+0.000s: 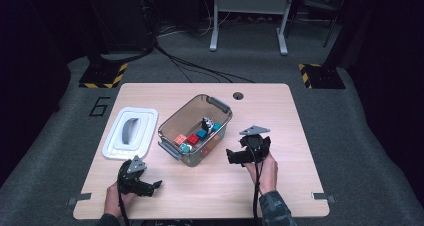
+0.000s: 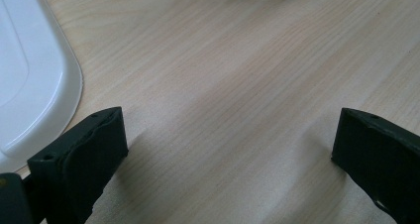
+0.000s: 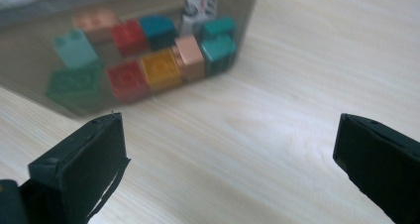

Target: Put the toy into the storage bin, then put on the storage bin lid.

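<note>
A clear grey plastic bin stands in the middle of the wooden table, with several coloured bricks in its near end. My right gripper is held just right of the bin, pointing at its side. In the right gripper view the right gripper is open with bare table between the jaws, and the bin's wall shows a red brick and a yellow brick behind it. My left gripper rests low at the front left, and the left gripper view shows it open over bare wood.
The bin's white lid with a grey handle lies flat left of the bin; its rounded corner sits just beyond my left jaw. A round cable hole is at the table's far edge. Free table lies right of the right gripper.
</note>
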A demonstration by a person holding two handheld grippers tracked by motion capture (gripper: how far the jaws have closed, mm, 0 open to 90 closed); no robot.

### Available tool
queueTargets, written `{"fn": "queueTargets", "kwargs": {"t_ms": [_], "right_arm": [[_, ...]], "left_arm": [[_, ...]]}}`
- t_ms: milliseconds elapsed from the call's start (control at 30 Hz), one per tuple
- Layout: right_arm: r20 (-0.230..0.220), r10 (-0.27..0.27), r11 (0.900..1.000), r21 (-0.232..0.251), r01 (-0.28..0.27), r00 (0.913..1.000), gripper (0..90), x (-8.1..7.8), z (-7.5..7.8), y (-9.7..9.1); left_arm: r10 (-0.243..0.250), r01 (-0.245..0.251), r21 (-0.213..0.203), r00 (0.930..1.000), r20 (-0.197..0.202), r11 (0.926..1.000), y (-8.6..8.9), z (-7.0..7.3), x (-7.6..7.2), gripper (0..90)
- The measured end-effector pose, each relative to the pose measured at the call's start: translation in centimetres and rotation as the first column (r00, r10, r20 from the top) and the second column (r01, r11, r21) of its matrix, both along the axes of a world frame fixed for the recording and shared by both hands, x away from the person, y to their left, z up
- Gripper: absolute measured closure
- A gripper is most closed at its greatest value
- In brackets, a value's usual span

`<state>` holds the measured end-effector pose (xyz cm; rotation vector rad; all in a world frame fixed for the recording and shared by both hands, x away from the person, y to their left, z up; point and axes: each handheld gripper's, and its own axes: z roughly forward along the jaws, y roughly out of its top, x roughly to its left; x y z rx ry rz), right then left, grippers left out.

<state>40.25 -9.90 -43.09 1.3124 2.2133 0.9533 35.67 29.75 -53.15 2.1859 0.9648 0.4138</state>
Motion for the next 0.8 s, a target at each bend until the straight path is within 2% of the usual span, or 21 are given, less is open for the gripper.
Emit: {"fn": "queueTargets", "kwargs": {"t_ms": [200, 400, 600, 633, 733, 800], "right_arm": [[-0.018, -0.064, 0.9978, -0.021, 0.063, 0.9978, 0.0, -0.5, -3.6, -1.6], [-0.044, -0.095, 0.9953, -0.019, 0.094, 0.9945, 0.0, -0.6, -7.1, -3.1], [-0.059, -0.053, 0.9981, -0.035, 0.051, 0.9968, 0.0, -0.5, -9.5, -3.8], [-0.032, -0.057, 0.9982, -0.017, 0.057, 0.9978, 0.0, -0.6, -9.7, -4.0], [0.000, -0.050, 0.9987, -0.009, 0.050, 0.9988, 0.0, -0.8, -9.9, -4.3], [-0.005, -0.029, 0.9995, -0.012, 0.029, 0.9996, 0.0, -0.7, -9.9, -4.4]], "left_arm": [[0.000, 0.000, 0.000, 1.0000, 0.000, 1.0000, 0.0, 0.0, 0.0, 0.4], [0.000, 0.000, 0.000, 1.0000, 0.000, 1.0000, 0.0, 0.0, 0.0, 0.4], [-0.001, 0.001, 0.000, 1.0000, 0.000, 1.0000, 0.0, 0.0, 0.0, 0.4], [0.000, 0.000, -0.001, 1.0000, 0.000, 1.0000, 0.0, 0.0, 0.0, 0.4], [-0.003, 0.003, -0.001, 1.0000, 0.000, 1.0000, 0.0, 0.0, 0.0, 0.4], [-0.003, 0.003, -0.001, 1.0000, -0.001, 1.0000, 0.0, 0.0, 0.0, 0.4]]}}
